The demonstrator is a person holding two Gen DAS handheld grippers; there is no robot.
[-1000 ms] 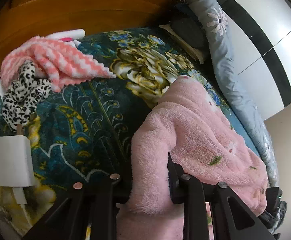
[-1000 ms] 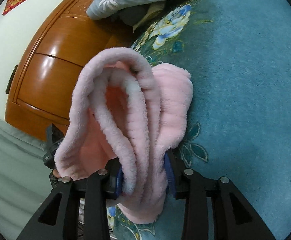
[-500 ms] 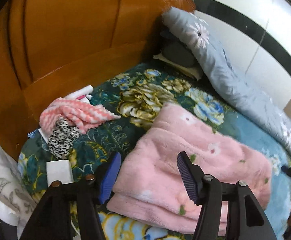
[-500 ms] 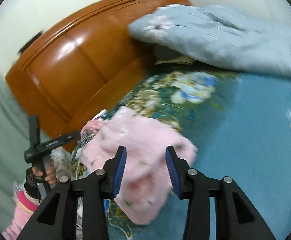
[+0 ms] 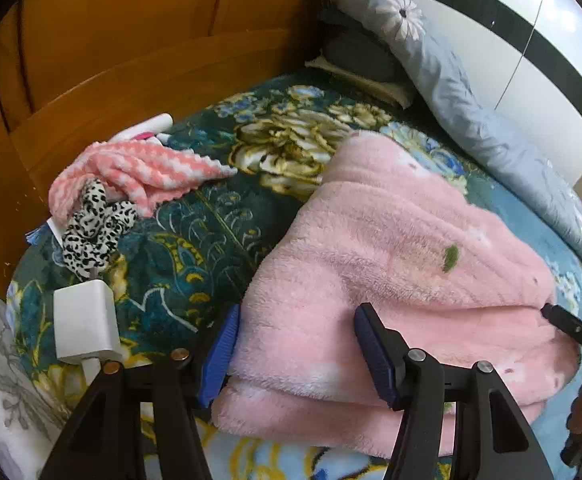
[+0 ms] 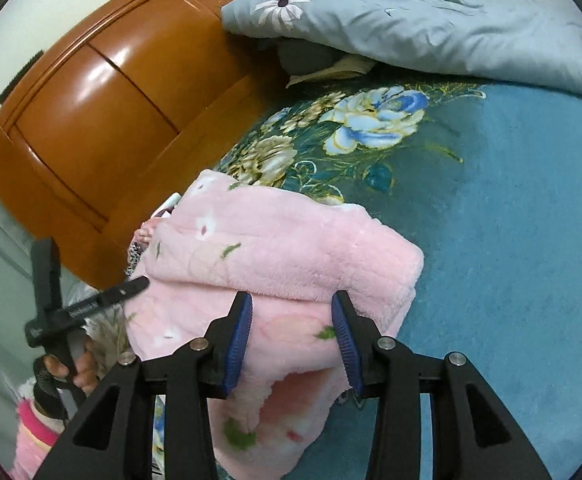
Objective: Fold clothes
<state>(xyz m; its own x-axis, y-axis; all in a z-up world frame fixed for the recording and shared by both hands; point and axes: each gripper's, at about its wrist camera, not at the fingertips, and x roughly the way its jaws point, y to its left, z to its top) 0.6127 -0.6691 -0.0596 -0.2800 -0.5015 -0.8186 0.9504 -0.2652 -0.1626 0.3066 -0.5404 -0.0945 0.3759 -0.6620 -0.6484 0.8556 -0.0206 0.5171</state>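
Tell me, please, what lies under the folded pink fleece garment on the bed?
The pink fleece garment lies on the floral blanket, whose teal and flower print shows all around it. Whatever sits beneath the fleece itself is covered and cannot be seen.

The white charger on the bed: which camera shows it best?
The left wrist view. There the white charger lies in full sight on the flowered blanket, left of the pink garment. In the right wrist view it does not appear; the pink garment covers that side.
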